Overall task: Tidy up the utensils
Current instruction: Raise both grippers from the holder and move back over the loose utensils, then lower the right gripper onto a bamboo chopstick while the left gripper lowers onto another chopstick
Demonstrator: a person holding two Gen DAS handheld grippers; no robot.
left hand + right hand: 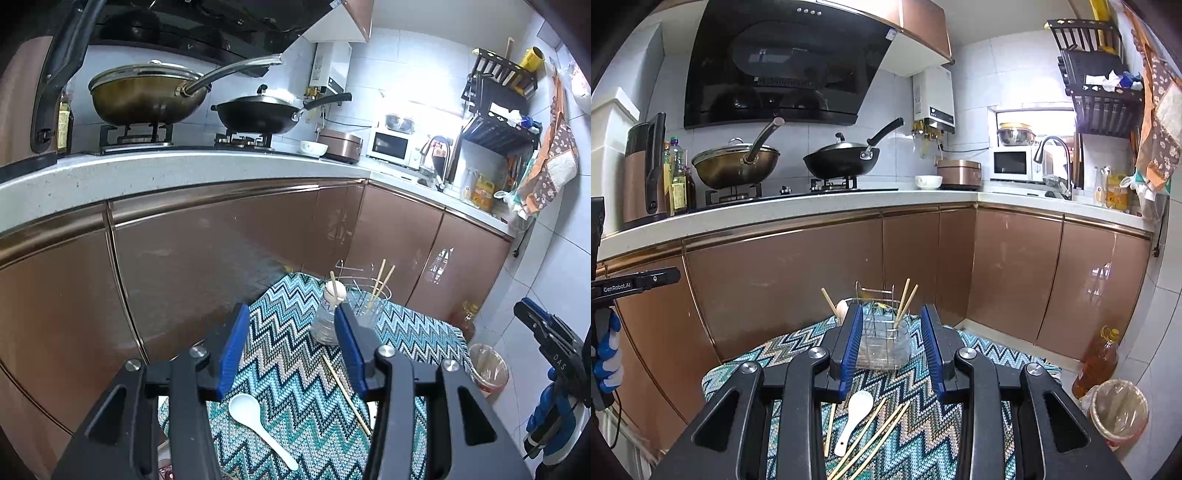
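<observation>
While both grippers hover over the cloth point(990, 354) with nothing between their jaws, sorting stands between picks. Left gripper point(291, 321) is moderately wide; right gripper point(890, 321) is narrower, also empty. Spoon point(853, 417) and chopsticks point(871, 435) lie loose near the rack point(882, 343), which holds two sticks. Next: descend onto one utensil.

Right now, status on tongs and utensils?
Both tongs open, empty. White spoon and loose chopsticks on cloth; two chopsticks in wire holder. Nothing blocking.
</observation>
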